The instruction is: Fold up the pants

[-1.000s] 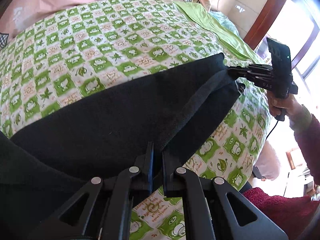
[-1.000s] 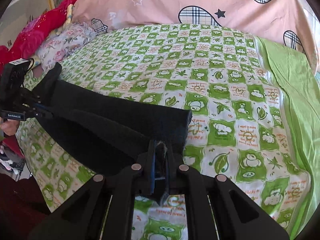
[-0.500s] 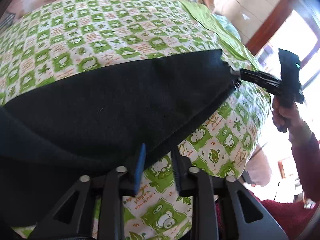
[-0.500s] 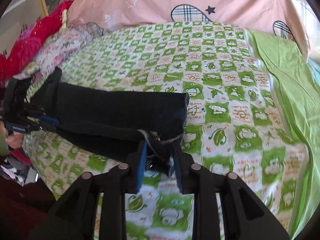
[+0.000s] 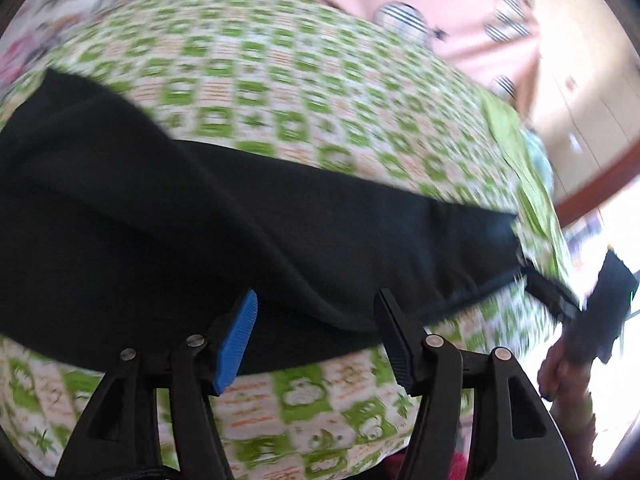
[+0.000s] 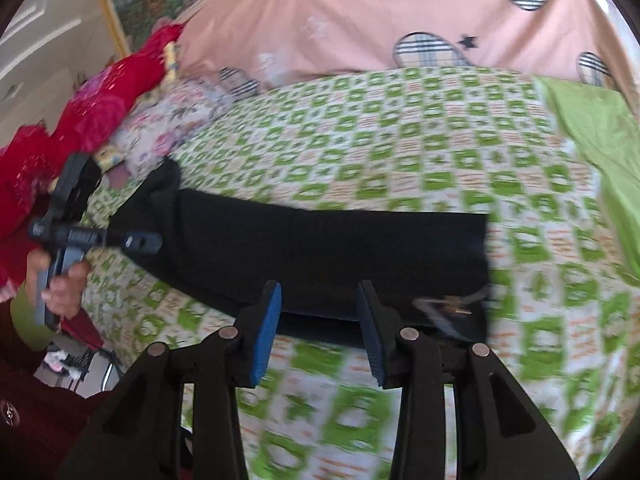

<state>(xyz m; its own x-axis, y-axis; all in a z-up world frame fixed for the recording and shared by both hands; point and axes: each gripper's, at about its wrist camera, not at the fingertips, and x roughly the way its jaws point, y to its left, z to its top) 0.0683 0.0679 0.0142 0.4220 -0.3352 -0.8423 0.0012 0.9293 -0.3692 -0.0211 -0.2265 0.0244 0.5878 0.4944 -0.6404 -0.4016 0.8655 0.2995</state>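
The black pants (image 6: pixel 320 248) lay folded lengthwise in a long band across the near edge of the bed (image 6: pixel 440 152), flat on the green-and-white checked sheet, with the pink quilt (image 6: pixel 380 12) bunched up behind it. The left claw (image 5: pixel 316 340) hung over one end of the band, its jaws having just been opening, and they stood wide apart, the blue pad (image 5: pixel 236 340) and the black one clear of the cloth, gripping nothing. Over on the other end, the right claw (image 6: pixel 318 332) had just been opening too, though not as far; the pants' near edge showed in the gap between its pads (image 6: pixel 266 332), but neither pad pressed on it. From the right wrist view the left claw (image 6: pixel 140 242) was seen poking in at the far end of the pants, a hand (image 6: pixel 60 288) wrapped round its grip. A red blanket (image 6: pixel 92 112) was heaped at the bed's far corner. Both views were smeared with motion blur.
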